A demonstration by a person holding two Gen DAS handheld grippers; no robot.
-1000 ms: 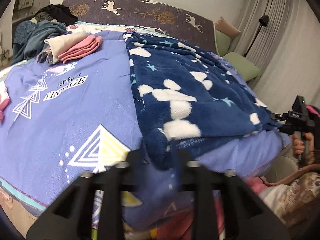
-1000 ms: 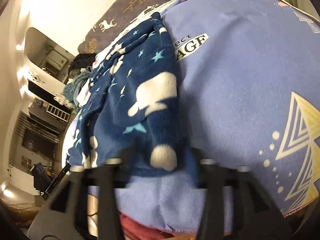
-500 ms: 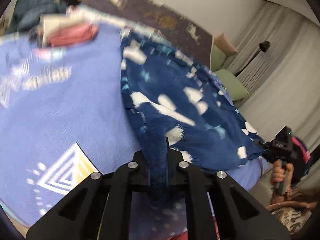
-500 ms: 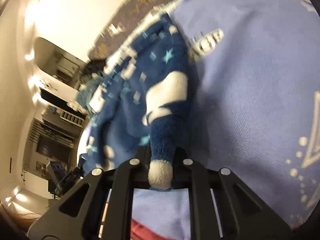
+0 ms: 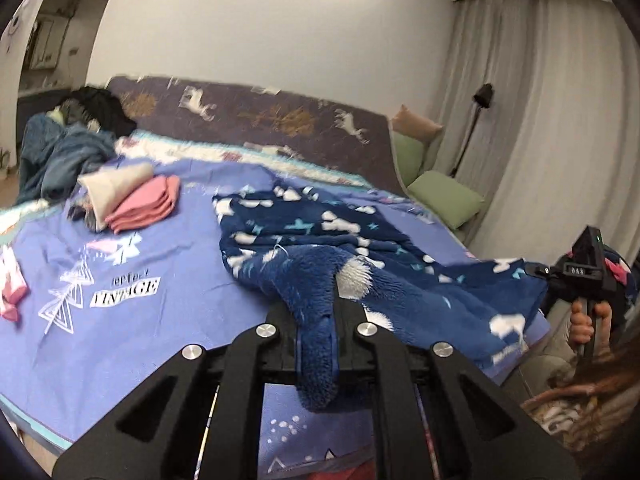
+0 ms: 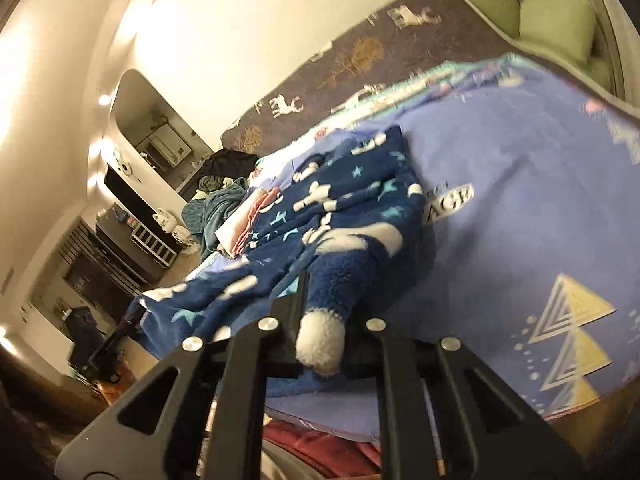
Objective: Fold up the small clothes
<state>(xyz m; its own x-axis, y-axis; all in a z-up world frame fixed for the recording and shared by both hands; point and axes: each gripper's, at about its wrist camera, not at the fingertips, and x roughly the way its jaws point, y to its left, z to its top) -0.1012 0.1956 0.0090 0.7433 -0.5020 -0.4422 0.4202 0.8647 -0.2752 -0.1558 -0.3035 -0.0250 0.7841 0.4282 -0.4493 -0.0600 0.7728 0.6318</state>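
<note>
Navy fleece w/ white blobs and teal stars, the fleece garment (image 5: 320,240) lies on the purple bedsheet (image 5: 160,320), roughly mid-bed, its near edge lifted off the sheet at two corners. Left gripper (image 5: 316,344) is clamped tight on one bunched corner; fabric runs between the fingers and hangs out behind them. Right gripper (image 6: 320,340) is pinched on the other corner, a white fluffy tip (image 6: 322,344) poking back through the jaws. In the left wrist view the right gripper (image 5: 584,276) shows off the fleece's right end, w/ the person's hand (image 5: 588,320) on its handle. Left of the fleece garment: a folded stack, pink over beige (image 5: 136,200). Beyond that stack, a heap of teal and black clothes (image 5: 68,144) near the headboard (image 5: 280,116). Right of the fleece, green cushions (image 5: 444,196) and a floor lamp (image 5: 476,124) by the curtain (image 5: 560,120).
</note>
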